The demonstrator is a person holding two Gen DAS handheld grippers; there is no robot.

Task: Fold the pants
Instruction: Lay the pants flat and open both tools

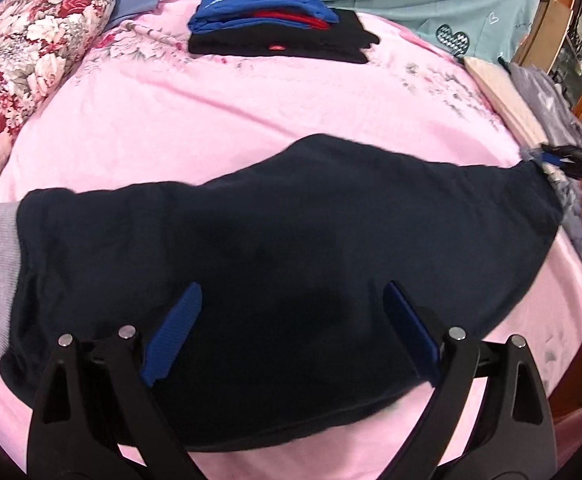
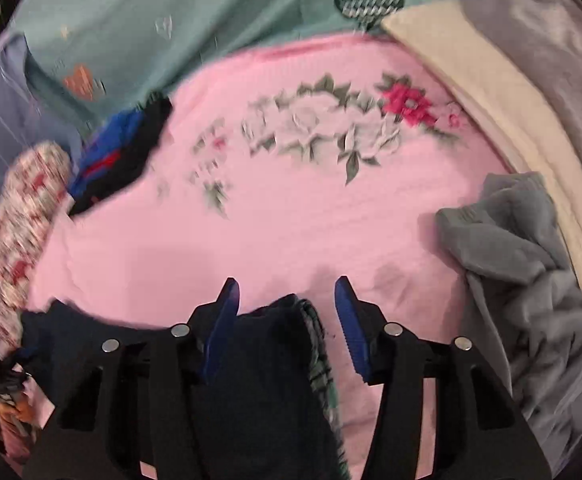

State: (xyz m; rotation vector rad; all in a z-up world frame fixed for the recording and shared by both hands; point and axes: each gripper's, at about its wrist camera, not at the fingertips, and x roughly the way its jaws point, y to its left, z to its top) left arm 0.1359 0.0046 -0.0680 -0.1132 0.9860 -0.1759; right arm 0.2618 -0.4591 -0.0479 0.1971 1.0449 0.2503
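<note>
Left wrist view: pink floral bedsheet (image 1: pixel 219 120) carries dark navy fleece pants (image 1: pixel 283 232) spread flat for folding, folded blue-and-black clothes stack (image 1: pixel 267 24) at 12 o'clock. Left gripper (image 1: pixel 291 332) gapes wide above them; right gripper (image 2: pixel 287 304), half-spread, straddles their edge.

Black tongs (image 1: pixel 293 290) with ribbed blue pads (image 1: pixel 173 336) and silver rivets (image 1: pixel 65 340)

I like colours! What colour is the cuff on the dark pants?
Light grey cuff, on navy pants; clearest in the left wrist view.
</note>
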